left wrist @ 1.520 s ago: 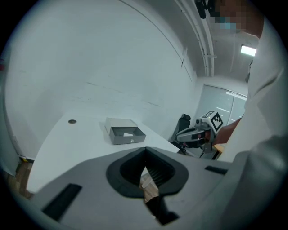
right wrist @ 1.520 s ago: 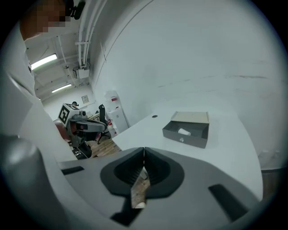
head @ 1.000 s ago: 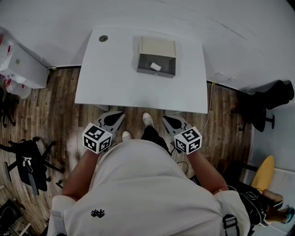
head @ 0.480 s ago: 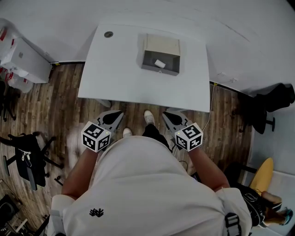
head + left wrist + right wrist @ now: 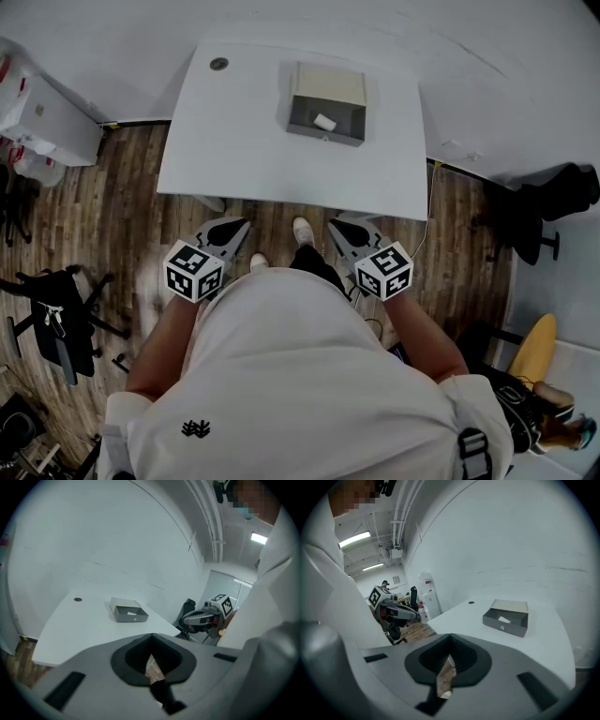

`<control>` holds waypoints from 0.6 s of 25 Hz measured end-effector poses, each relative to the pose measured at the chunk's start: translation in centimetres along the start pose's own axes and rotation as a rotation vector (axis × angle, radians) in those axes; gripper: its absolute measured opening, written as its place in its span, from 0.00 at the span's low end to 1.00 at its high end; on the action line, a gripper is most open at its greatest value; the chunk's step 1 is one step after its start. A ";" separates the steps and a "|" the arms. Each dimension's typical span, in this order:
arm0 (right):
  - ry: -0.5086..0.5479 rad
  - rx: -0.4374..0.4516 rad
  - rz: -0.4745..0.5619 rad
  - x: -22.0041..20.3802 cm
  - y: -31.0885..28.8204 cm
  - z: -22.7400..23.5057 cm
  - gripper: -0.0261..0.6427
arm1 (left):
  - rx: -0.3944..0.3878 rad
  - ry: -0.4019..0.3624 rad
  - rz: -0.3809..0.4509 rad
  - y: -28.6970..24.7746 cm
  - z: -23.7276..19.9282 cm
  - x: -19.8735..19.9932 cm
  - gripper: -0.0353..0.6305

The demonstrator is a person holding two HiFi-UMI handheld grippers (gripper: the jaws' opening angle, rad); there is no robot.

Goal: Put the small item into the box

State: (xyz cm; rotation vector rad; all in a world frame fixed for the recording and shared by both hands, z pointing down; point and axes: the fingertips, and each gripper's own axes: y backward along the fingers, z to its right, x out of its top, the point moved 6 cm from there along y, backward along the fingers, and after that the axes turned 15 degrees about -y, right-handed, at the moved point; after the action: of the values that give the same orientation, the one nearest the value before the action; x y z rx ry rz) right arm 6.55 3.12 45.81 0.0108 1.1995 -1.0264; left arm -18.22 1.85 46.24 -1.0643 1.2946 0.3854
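A: On the white desk (image 5: pixel 244 150), where's the small white item (image 5: pixel 324 121)?
B: Inside the open grey box (image 5: pixel 323 138). I see the left hand-held gripper (image 5: pixel 236 228) and right hand-held gripper (image 5: pixel 339 230) both closed, empty.

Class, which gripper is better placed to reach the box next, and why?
Right, probably. The left gripper and right gripper are both shut and empty, short of the table, but the box lies more in line with the right one.

- There's the small item (image 5: pixel 324 121) in the box (image 5: pixel 319 137) — a white speck, too tiny to identify.
- And a round dark spot (image 5: pixel 218 64) on the table (image 5: pixel 234 141) — can't tell what it is.
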 end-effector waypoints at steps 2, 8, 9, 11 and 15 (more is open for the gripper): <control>0.013 0.003 0.007 0.8 -0.3 0.1 0.05 | 0.006 -0.003 0.006 0.0 -0.6 0.3 0.06; 0.009 -0.003 0.011 1.0 -0.4 0.0 0.05 | 0.006 0.007 -0.006 0.2 -0.6 0.0 0.06; 0.005 -0.002 0.010 1.0 -0.4 0.0 0.05 | 0.004 0.007 -0.009 0.2 -0.6 0.0 0.06; 0.002 -0.001 0.007 1.0 -0.6 0.0 0.05 | 0.005 0.009 -0.009 0.1 -0.7 0.1 0.06; 0.002 0.000 -0.003 1.0 -0.7 0.0 0.05 | 0.003 0.019 -0.012 0.0 -0.8 0.0 0.06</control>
State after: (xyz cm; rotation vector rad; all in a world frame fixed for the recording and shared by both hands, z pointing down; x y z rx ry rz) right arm 6.07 2.06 45.43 0.0106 1.2019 -1.0291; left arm -18.72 1.25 46.34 -1.0751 1.3043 0.3650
